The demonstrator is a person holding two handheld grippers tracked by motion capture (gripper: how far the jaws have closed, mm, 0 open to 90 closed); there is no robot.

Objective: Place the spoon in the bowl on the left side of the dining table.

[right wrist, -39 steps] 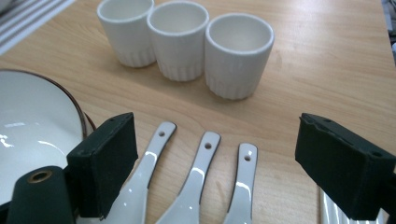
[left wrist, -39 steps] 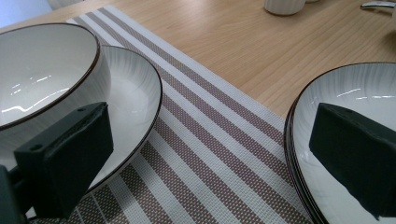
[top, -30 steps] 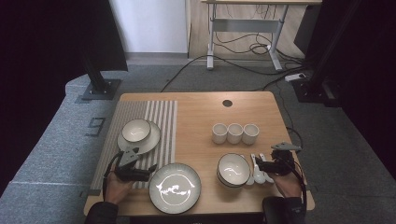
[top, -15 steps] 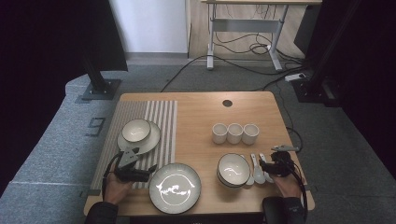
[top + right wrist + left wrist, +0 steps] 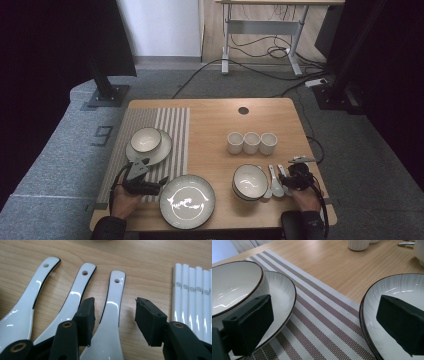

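Three white spoons lie side by side on the wooden table [image 5: 215, 125], to the right of a white bowl [image 5: 249, 181]. My right gripper [image 5: 115, 317] is low over them and straddles the handle of the rightmost spoon [image 5: 113, 297]. Its jaws have just been closing, and a gap still shows between that handle and the right pad [image 5: 150, 322]. In the high view the right gripper [image 5: 292, 177] sits near the table's front right edge. My left gripper [image 5: 324, 335] stands wide open over the striped placemat [image 5: 322, 315], between a small plate with a bowl [image 5: 234, 287] and a large plate [image 5: 397, 290].
Three white cups [image 5: 251, 142] stand in a row behind the bowl. A bundle of white chopsticks [image 5: 192, 295] lies just right of the spoons. The other two spoons [image 5: 72, 297] lie close on the left of the held-over one.
The right gripper has sunk toward the spoons and its jaws have narrowed around the rightmost handle. The left gripper has not moved.
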